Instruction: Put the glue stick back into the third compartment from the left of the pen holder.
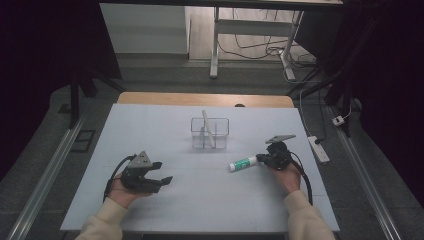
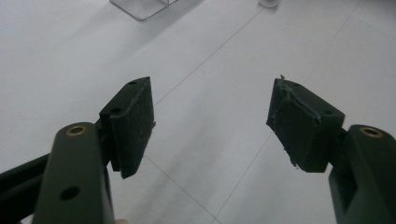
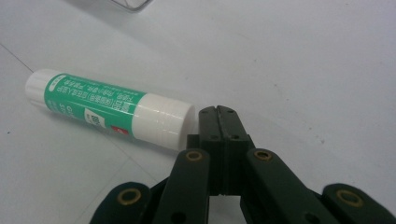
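A green and white glue stick (image 1: 243,163) (image 3: 107,105) lies on its side on the white table (image 1: 200,200), right of the middle. My right gripper (image 1: 260,160) (image 3: 219,112) is shut, pads pressed flat together with nothing between them. Its tips sit right beside the stick's white cap end, and I cannot tell whether they touch it. At the near left, my left gripper (image 1: 162,172) (image 2: 212,121) rests low over the table. It is open, with only bare table between its pads.
A clear divided box (image 1: 210,132) (image 2: 140,7) stands at the middle of the table with a pale stick leaning in it. A power strip (image 1: 318,148) lies off the table's right edge. A desk frame and cables stand beyond the far edge.
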Demonstrator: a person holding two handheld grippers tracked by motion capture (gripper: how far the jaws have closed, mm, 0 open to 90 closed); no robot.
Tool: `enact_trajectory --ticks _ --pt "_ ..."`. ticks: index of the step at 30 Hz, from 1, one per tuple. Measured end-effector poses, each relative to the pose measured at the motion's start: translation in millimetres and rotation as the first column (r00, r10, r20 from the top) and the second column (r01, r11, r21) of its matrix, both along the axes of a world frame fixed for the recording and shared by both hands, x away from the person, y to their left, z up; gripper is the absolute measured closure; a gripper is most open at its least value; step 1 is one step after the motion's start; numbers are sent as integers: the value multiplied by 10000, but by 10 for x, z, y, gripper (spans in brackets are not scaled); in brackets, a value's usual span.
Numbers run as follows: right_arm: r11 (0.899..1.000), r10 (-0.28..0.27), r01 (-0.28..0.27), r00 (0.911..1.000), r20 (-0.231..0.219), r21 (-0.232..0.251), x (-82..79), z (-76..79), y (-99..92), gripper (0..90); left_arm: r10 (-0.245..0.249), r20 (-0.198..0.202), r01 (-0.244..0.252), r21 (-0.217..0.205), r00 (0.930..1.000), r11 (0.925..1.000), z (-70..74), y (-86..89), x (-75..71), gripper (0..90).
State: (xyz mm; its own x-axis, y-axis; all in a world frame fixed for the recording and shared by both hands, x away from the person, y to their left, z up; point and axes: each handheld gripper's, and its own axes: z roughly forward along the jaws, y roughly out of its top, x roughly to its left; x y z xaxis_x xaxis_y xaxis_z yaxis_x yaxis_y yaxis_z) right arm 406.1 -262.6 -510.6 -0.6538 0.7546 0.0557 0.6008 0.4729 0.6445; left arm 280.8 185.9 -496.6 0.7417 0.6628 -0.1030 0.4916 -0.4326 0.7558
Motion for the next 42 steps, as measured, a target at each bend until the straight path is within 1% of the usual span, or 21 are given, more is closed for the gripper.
enact_trajectory --ticks 1,4,5,11,23,30,32,34,42 --pt "10000 72 -72 10000 -1 47 -3 0 4 887 4 0 -4 -17 10000 10000 1 2 -1 317" --pt "9999 169 -169 9999 18 -16 -16 -2 28 888 49 -15 -49 -57 10000 10000 3 13 4 317" --pt "9998 183 -182 9998 43 -92 -20 -3 36 888 60 -25 -60 -66 10000 10000 2 14 4 317" --pt "9997 229 -228 9997 91 -92 -32 -8 55 888 51 -43 -51 -24 10000 10000 -4 13 8 315" --pt "9980 628 -628 9978 192 -43 -81 -26 231 888 -13 -114 14 59 9999 10000 -19 11 14 315" --pt "9954 953 -953 9953 150 -39 -104 -24 396 888 -8 -140 9 80 9999 10000 -24 13 17 315" --pt "9937 1121 -1122 9935 201 3 -123 -18 455 888 -13 -146 14 83 9999 10000 -25 14 18 315" --pt "9920 1262 -1262 9919 153 40 -148 -10 517 888 -23 -152 24 94 9999 10000 -26 14 19 315" --pt "9831 1833 -1833 9830 115 -11 -257 -3 744 888 -17 -170 19 103 9999 9999 -31 21 21 315"
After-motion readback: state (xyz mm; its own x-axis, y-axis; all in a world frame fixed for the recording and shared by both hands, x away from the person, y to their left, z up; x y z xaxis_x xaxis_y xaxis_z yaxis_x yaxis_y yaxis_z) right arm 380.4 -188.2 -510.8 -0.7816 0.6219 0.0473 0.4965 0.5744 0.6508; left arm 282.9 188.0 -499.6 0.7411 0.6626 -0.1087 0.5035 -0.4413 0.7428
